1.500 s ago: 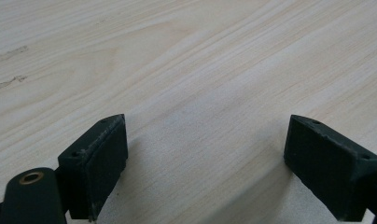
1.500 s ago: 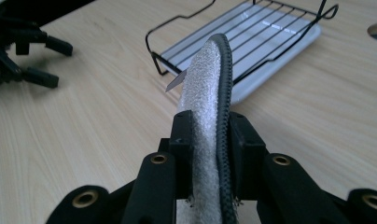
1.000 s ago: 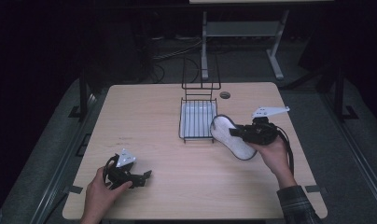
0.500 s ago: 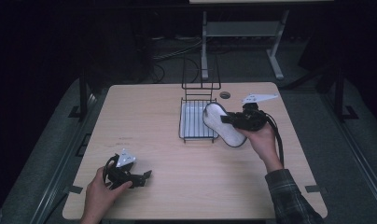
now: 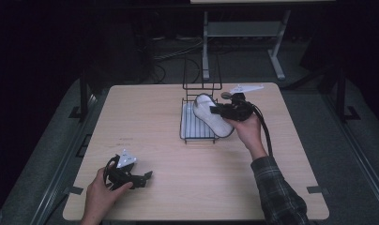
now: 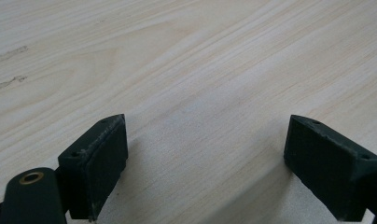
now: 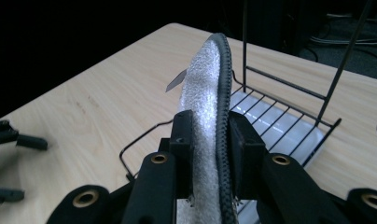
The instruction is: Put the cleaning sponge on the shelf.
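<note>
A white fuzzy slipper [image 5: 204, 112] with a black sole edge [image 7: 222, 79] is held on its side, and my right gripper [image 5: 216, 111] is shut on it. In the right gripper view the two jaws pinch the slipper [image 7: 203, 93] near its back end. It hangs over the black wire rack [image 5: 197, 139], tilted across the rack's right side. My left gripper [image 5: 147, 177] rests on the table [image 5: 140, 117] at the front left. Its jaws stand open, with bare wood between them [image 6: 205, 158].
The wire rack [image 7: 280, 116] has a tall upright back frame [image 5: 201, 75] on its far side. A small round hole [image 5: 224, 95] sits in the tabletop behind the rack. Beyond the table's far edge, cables and a metal stand lie on the dark floor.
My right gripper has carried the slipper leftward and away from the person, from beside the rack's right edge to above the rack. The left gripper has stayed put.
</note>
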Tool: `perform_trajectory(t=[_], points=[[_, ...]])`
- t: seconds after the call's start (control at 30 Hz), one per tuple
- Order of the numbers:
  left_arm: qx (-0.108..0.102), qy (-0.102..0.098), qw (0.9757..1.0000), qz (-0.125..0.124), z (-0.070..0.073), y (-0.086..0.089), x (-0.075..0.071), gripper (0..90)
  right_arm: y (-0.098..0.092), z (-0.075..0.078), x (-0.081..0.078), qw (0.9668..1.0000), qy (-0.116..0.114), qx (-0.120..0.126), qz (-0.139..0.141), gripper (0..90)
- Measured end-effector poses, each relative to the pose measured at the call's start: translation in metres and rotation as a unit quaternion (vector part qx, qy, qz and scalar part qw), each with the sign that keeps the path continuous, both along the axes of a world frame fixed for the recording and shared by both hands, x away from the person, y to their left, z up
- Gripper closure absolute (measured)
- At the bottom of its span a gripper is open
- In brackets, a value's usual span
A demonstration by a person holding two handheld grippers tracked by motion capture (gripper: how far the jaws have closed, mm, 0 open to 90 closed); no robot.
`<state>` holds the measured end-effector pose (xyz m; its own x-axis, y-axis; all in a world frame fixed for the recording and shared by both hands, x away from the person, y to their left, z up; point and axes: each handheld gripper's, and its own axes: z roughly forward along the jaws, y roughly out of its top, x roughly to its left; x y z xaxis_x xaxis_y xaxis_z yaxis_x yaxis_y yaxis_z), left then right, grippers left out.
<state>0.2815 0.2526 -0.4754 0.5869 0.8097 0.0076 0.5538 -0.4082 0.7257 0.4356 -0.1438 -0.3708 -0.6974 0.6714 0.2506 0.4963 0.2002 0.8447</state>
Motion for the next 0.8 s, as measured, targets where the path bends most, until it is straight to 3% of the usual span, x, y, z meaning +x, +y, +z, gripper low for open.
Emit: perform_trajectory(t=[0.23, 0.37, 0.6, 0.8], points=[[0.000, 0.000, 1.0000, 0.000, 0.000, 0.000, 0.000, 12.9, 0.009, -0.007, 0.015, 0.9999, -0.001, 0.012, -0.005, 73.8], [-0.001, 0.000, 1.0000, 0.000, 0.000, 0.000, 0.000, 12.9, 0.015, -0.011, 0.023, 0.9998, 0.017, 0.014, -0.003, 73.7], [0.001, 0.000, 1.0000, 0.000, 0.000, 0.000, 0.000, 12.9, 0.024, -0.019, 0.035, 0.9998, 0.017, 0.011, -0.006, 73.5], [0.001, 0.000, 1.0000, 0.000, 0.000, 0.000, 0.000, 12.9, 0.027, -0.027, 0.037, 0.9992, 0.038, 0.014, -0.003, 73.1]])
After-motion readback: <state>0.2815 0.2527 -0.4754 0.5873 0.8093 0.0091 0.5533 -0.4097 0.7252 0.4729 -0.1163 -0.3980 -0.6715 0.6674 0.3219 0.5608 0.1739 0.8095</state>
